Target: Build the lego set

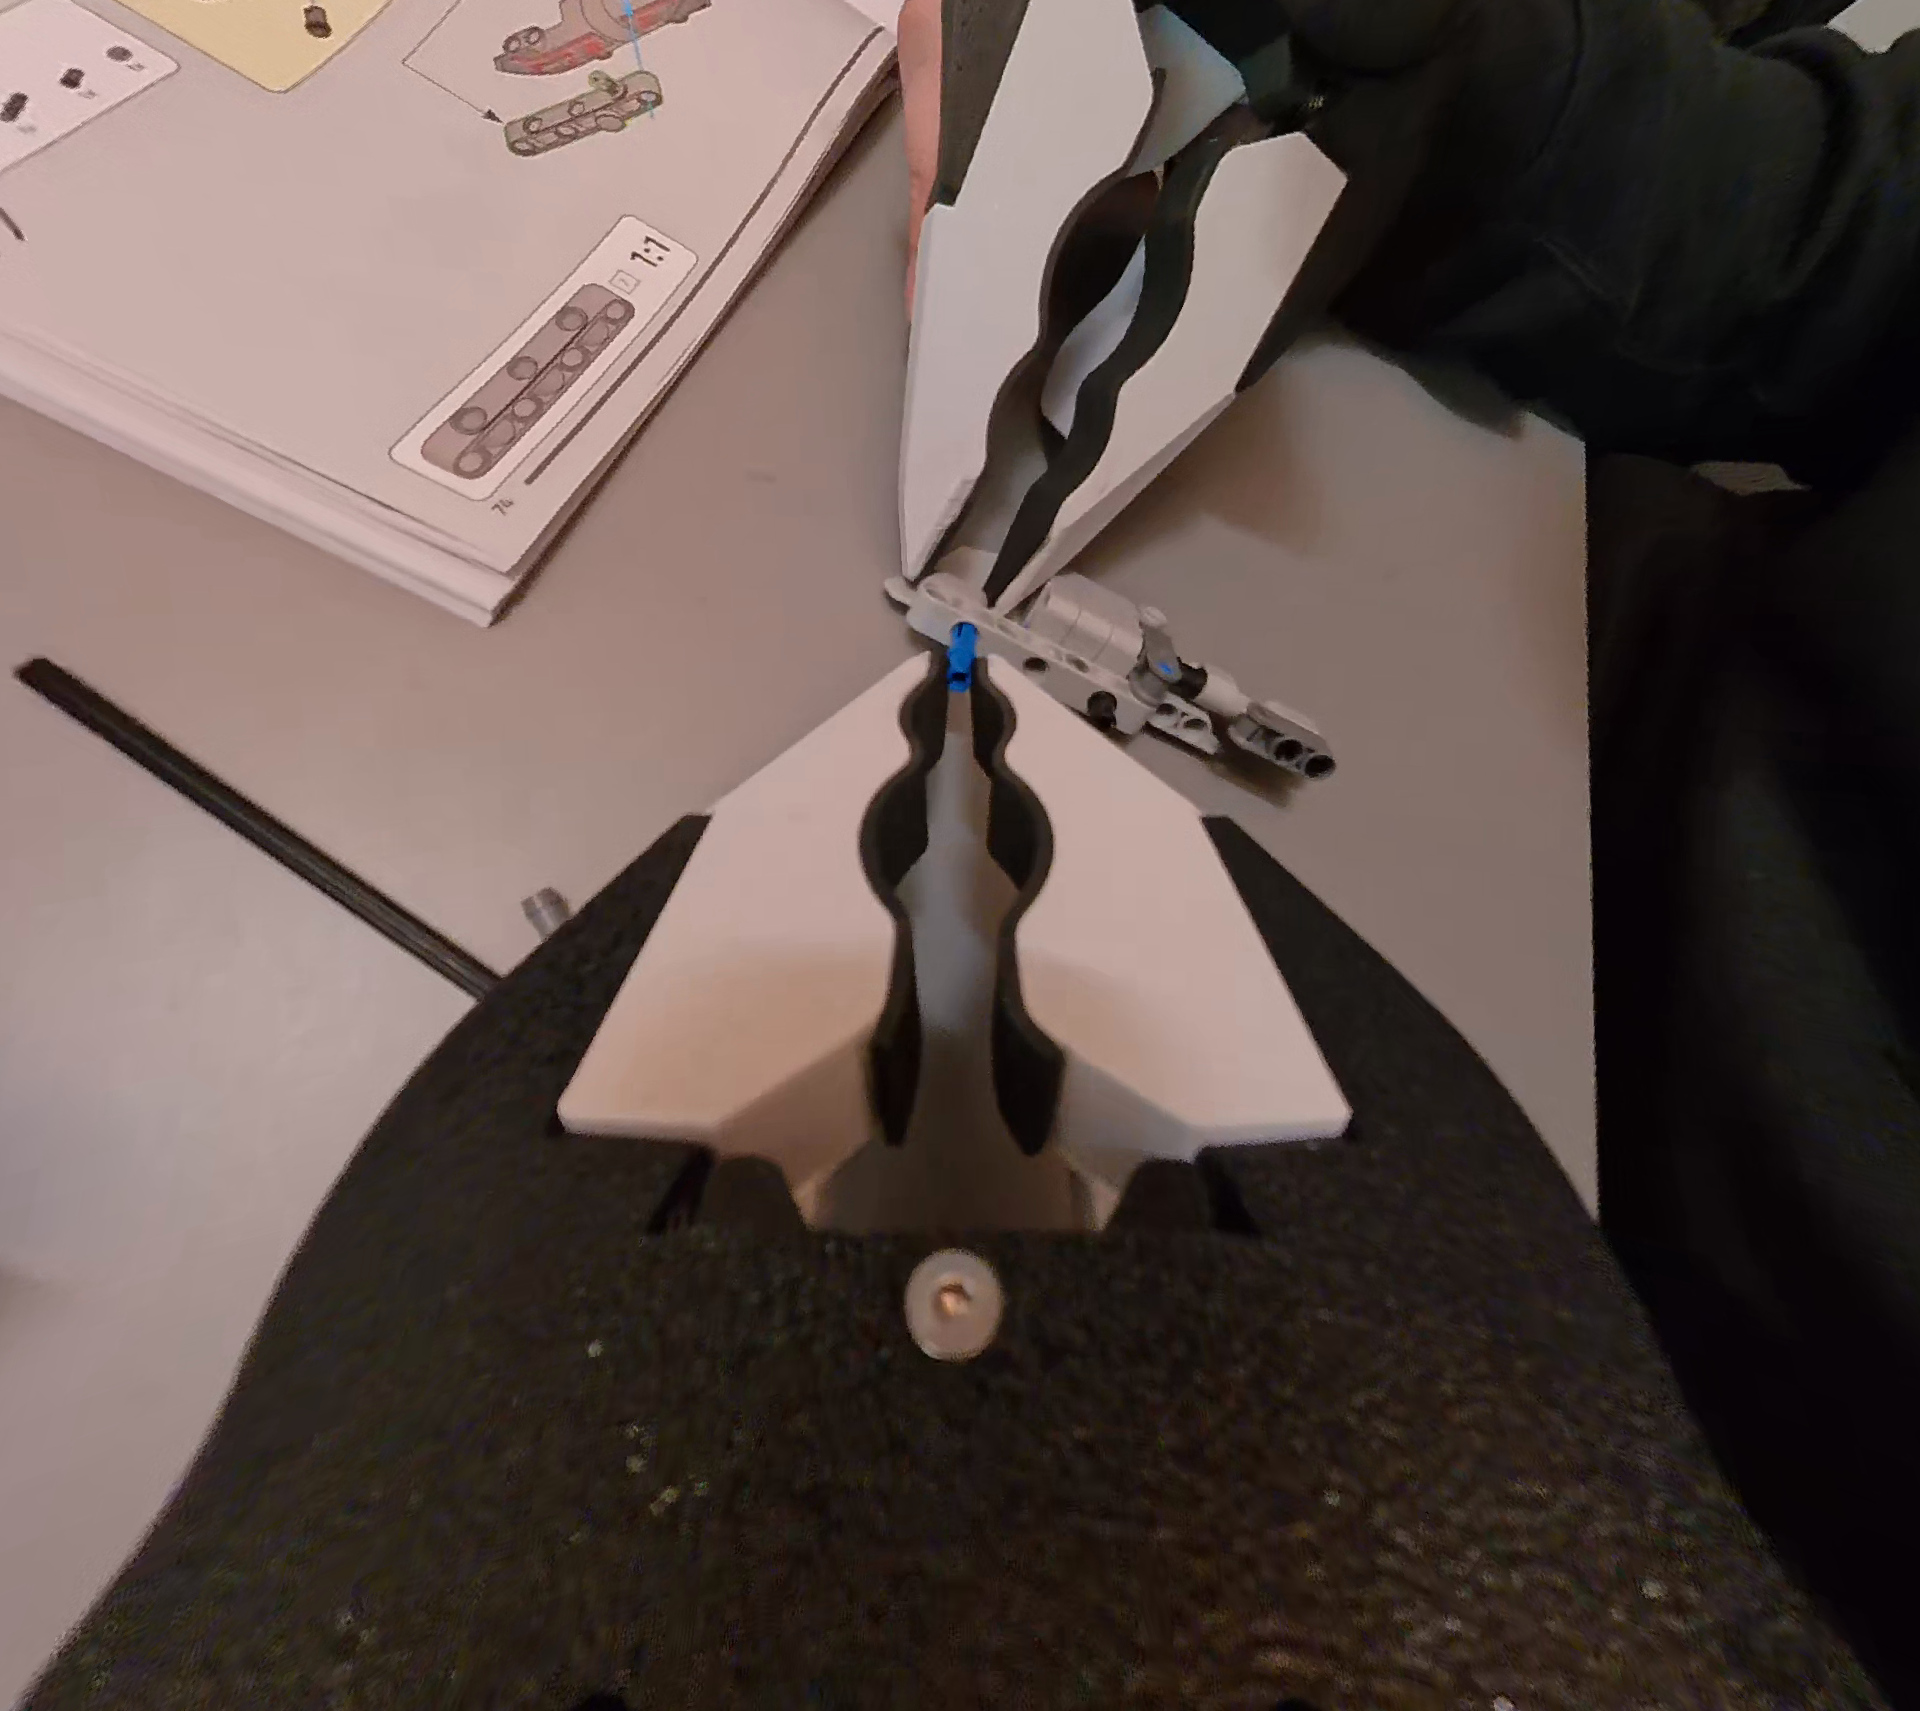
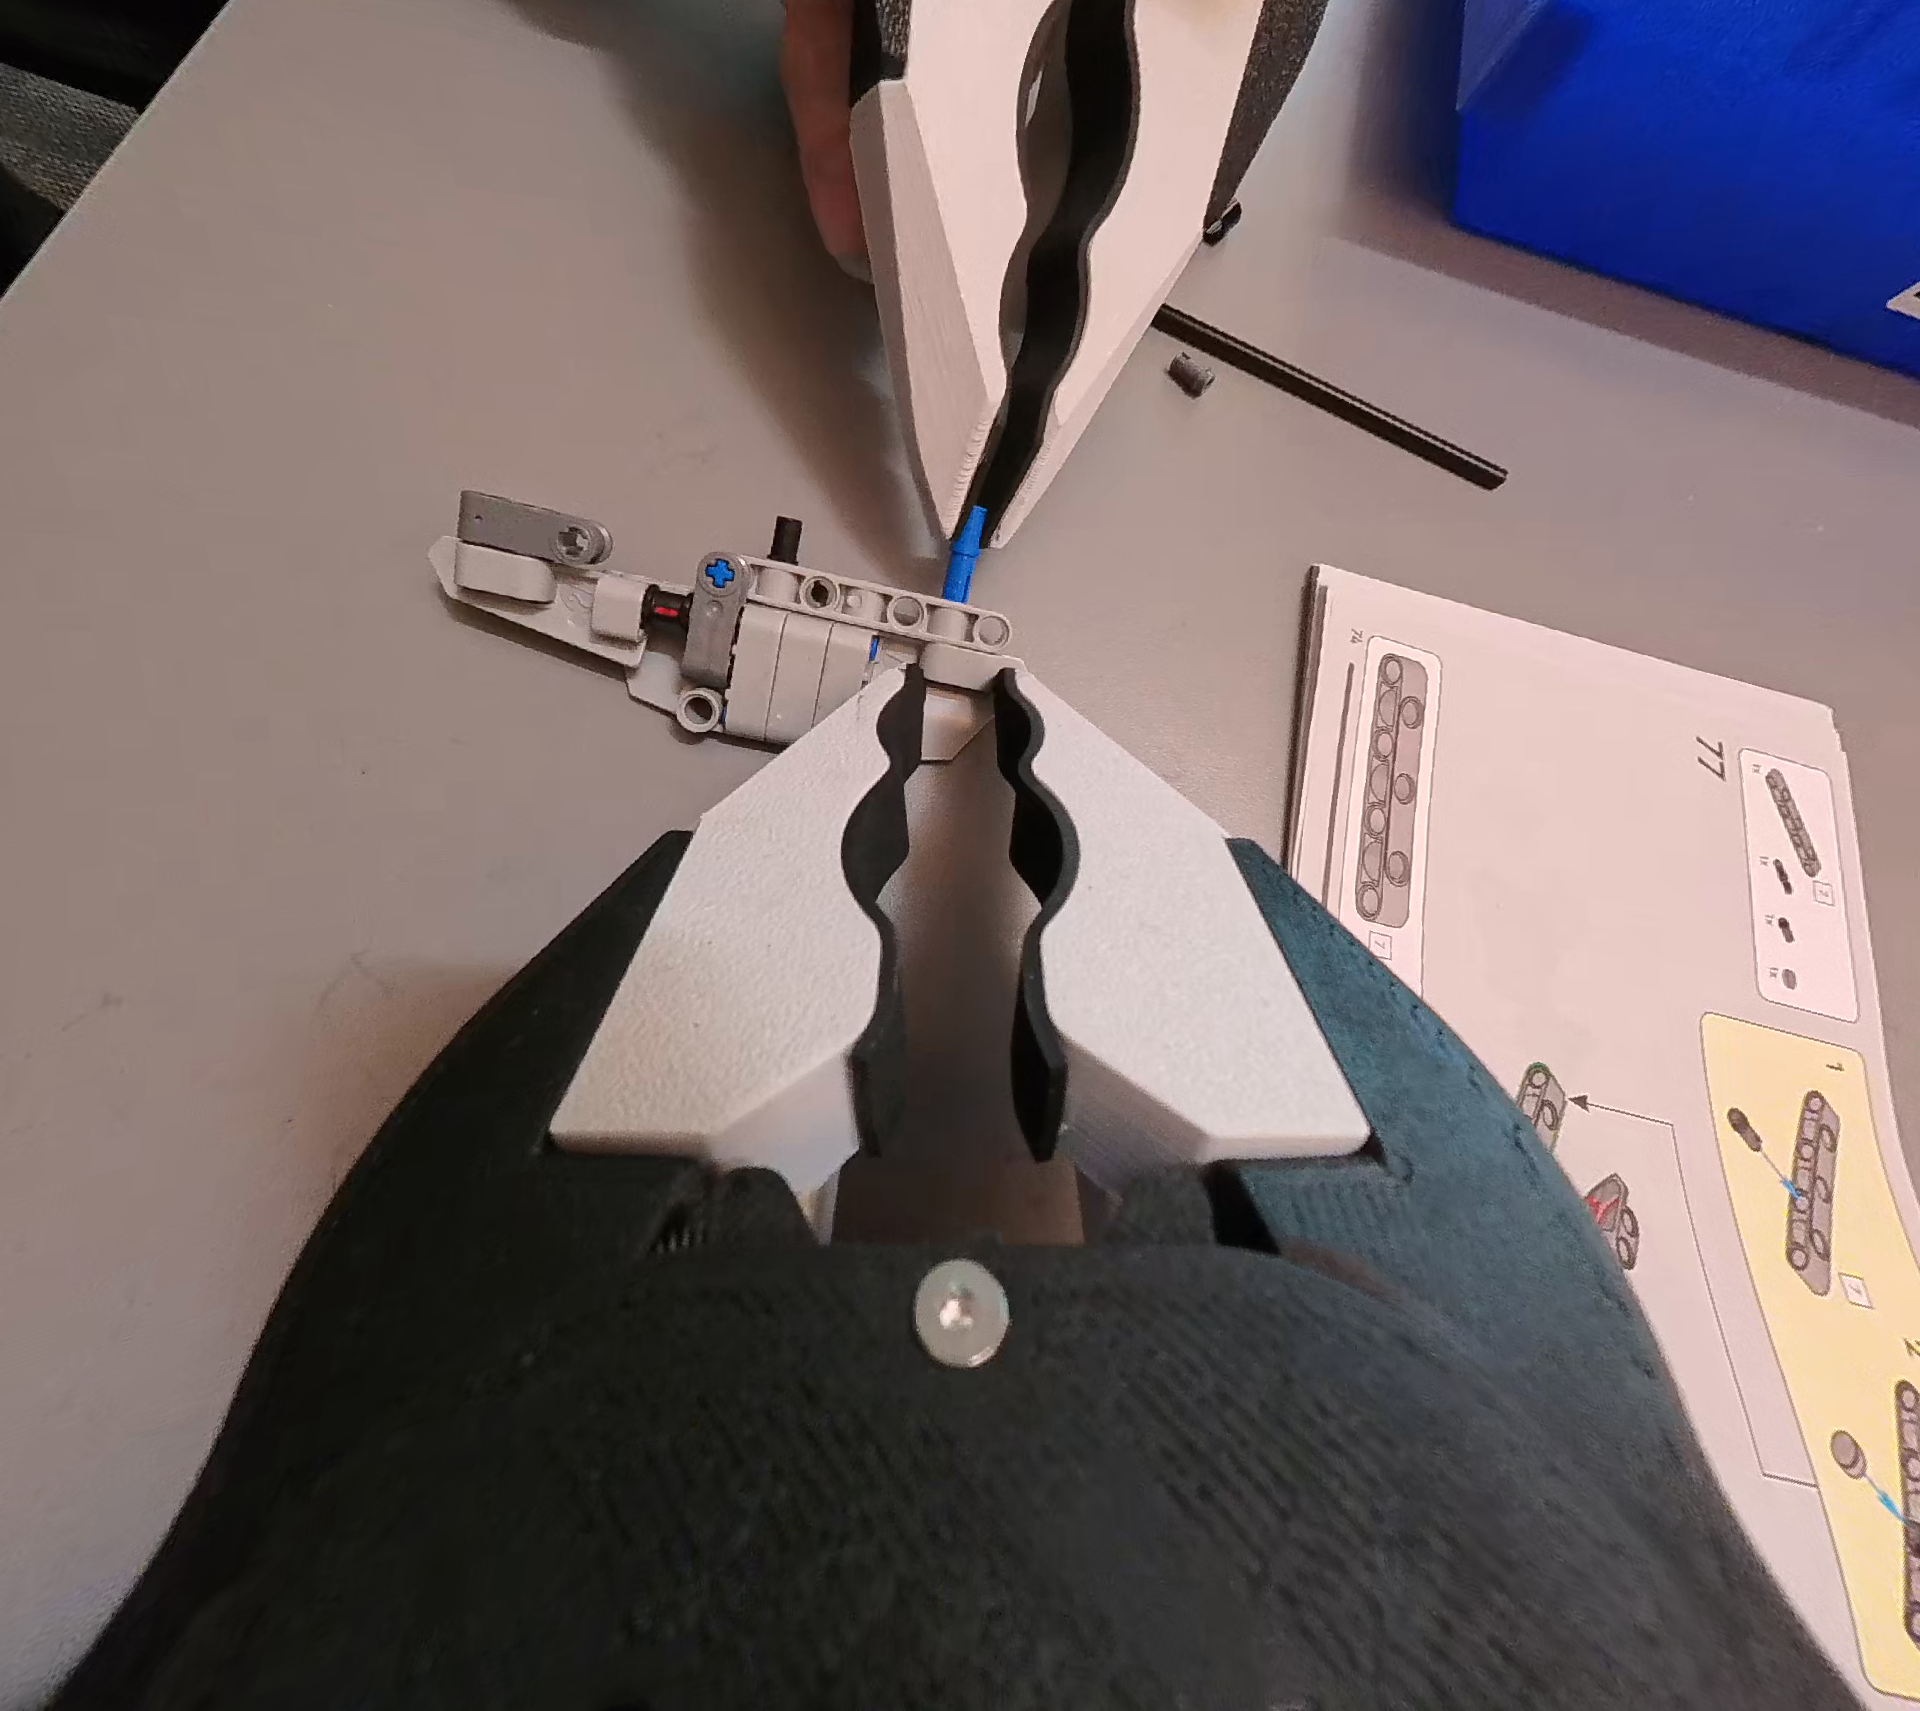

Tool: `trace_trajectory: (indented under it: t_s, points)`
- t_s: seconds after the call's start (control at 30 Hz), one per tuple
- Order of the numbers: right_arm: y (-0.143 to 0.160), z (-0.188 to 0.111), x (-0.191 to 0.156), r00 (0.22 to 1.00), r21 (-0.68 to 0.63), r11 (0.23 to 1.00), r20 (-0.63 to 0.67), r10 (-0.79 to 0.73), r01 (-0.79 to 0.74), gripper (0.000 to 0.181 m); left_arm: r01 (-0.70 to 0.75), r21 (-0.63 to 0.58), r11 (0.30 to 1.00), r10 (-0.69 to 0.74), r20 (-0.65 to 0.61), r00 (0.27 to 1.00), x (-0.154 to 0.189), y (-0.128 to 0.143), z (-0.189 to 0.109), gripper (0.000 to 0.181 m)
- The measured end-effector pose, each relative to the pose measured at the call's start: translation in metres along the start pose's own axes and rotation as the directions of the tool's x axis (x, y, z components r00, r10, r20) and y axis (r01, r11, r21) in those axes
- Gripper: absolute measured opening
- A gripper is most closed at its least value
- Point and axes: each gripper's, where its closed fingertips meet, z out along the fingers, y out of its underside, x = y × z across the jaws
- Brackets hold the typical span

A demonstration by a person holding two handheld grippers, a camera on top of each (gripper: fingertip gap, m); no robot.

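Left wrist view: left hand-held gripper [image 1: 958,687] nearly closed, pinching blue pin [image 1: 959,655] against grey lego assembly [image 1: 1101,659].

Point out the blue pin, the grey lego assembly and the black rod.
blue pin [image 2: 964,558]: right wrist view, middle of its shaft.
grey lego assembly [image 2: 790,638]: right wrist view, its blocky grey middle.
black rod [image 1: 249,825]: left wrist view, midway along its visible length.

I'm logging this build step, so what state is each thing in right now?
left gripper: shut on blue pin.
blue pin: tip at a hole in the grey assembly.
right gripper: shut on grey assembly.
grey assembly: lying on the table, part-built.
instruction booklet: open.
black axle: lying loose.
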Motion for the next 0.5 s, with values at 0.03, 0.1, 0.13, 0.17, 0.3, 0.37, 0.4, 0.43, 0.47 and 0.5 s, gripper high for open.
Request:
trace_trajectory:
  t_s: [0.03,0.1,0.13,0.17,0.3,0.37,0.4,0.43,0.47,0.5]
  points:
    - [0.0,0.0,0.0,1.0,0.0,1.0,0.0,0.0,0.0,0.013,-0.02,-0.005,1.0,0.02,0.003,1.0,-0.0003,0.0001,0.0002,0.002]
    - [-0.0001,0.0,0.0,1.0,0.0,1.0,-0.003,-0.003,0.003,0.013,-0.037,-0.02,0.999,0.037,0.004,0.999,-0.001,0.0002,0.002,0.002]
    - [-0.0001,0.0001,0.0,1.0,-0.001,1.0,-0.004,-0.004,0.004,0.013,-0.04,-0.02,0.999,0.04,0.001,0.999,-0.001,0.0001,0.002,0.002]
    - [-0.0001,0.0001,0.0,1.0,-0.001,1.0,-0.004,-0.005,0.005,0.013,-0.032,-0.021,0.999,0.032,-0.005,0.999,-0.0011,0.0002,0.0021,0.002]
    - [-0.0003,0.0002,0.0001,1.0,-0.002,1.0,-0.002,-0.002,0.002,0.013,-0.004,-0.028,1.0,0.003,-0.029,1.0,-0.0014,0.0006,0.0025,0.002]
    - [-0.0003,0.0003,0.0001,1.0,-0.002,1.0,-0.003,-0.002,0.002,0.013,0.025,-0.03,0.999,-0.027,-0.051,0.998,-0.001,0.0011,0.0027,0.001]
    - [-0.0003,0.0003,0.0001,1.0,-0.002,1.0,-0.002,-0.002,0.002,0.013,0.061,-0.033,0.998,-0.063,-0.072,0.995,-0.0007,0.0014,0.0027,0.001]
    - [-0.0003,0.0003,0.0001,1.0,-0.002,1.0,-0.003,-0.002,0.002,0.013,0.093,-0.035,0.995,-0.096,-0.093,0.991,-0.0006,0.0013,0.0028,0.001]
    - [-0.0002,0.0004,0.0002,1.0,-0.002,1.0,-0.003,-0.002,0.002,0.013,0.101,-0.037,0.994,-0.104,-0.101,0.989,-0.0005,0.0015,0.003,0.001]
    - [-0.0003,0.0004,0.0002,1.0,-0.002,1.0,-0.002,-0.001,0.001,0.013,0.103,-0.038,0.994,-0.107,-0.101,0.989,-0.0006,0.0016,0.003,0.001]
